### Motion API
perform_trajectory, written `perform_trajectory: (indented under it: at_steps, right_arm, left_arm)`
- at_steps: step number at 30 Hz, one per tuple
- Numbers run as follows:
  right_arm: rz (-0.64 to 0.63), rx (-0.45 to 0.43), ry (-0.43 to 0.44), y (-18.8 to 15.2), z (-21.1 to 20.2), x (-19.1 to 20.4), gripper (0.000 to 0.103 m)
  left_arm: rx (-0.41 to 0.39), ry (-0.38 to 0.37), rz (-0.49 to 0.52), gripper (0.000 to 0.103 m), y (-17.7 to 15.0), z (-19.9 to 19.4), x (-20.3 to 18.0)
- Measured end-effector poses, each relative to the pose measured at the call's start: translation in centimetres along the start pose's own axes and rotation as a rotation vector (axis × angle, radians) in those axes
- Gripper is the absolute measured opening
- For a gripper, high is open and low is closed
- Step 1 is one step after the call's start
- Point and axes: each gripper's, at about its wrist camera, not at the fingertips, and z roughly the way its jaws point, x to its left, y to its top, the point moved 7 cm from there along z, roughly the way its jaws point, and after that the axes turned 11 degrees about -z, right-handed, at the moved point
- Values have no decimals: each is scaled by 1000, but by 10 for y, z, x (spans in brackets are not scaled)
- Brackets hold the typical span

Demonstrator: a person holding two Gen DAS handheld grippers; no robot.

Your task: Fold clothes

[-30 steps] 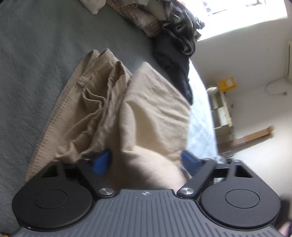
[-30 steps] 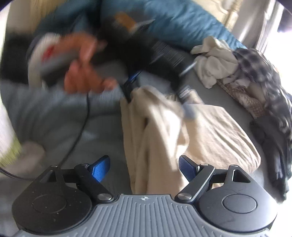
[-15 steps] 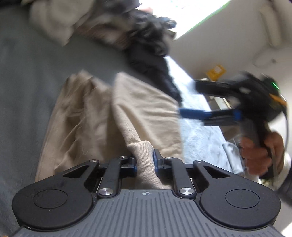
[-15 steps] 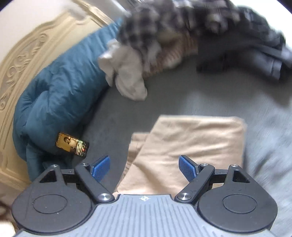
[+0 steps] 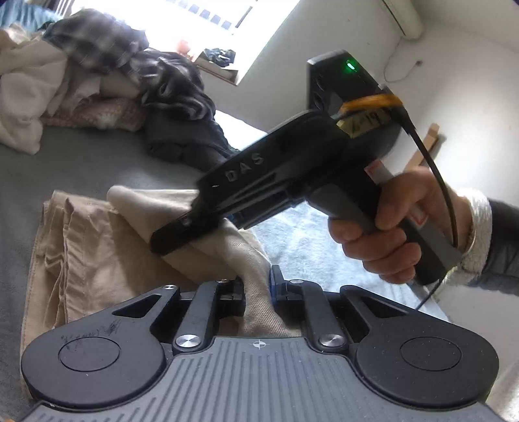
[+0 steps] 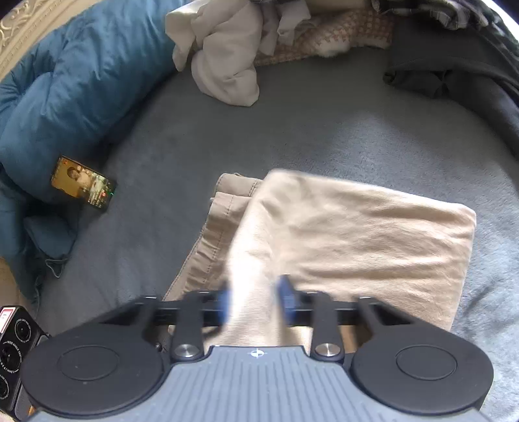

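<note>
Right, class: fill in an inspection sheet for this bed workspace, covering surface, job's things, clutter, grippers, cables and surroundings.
Surface: grey bedcover.
Job's things: beige trousers, partly folded.
Clutter: clothes pile, white garment, lit phone, blue duvet.
Grippers: left gripper shut on trousers; right gripper has just been closing, trouser cloth between its fingers.
Cables: black cable at right gripper's handle.
Surroundings: white wall, bright window.

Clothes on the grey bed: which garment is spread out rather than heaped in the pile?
The beige cotton trousers, lying flat alone near the tools; the white, plaid and dark garments lie crumpled together.
</note>
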Motion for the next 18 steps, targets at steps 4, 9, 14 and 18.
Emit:
perform_trajectory:
  at_steps: [4,9,14,18]
  right_arm:
    - [-68,-101,18,11,-10,18,15]
    - [-167,-176,61,33,-7,49,15]
    - [-201,-167,79,44,27,67,15]
    - [-196,-157,73,47,53,72,15]
  left_arm:
    - [-74,-33,-72,7,10,-24,10]
    - [-132,-4,-115,7,22,-59,27]
    - [-141,106,-185,7,15,-79,55]
    - [-134,151,-269,7,10,-81,84]
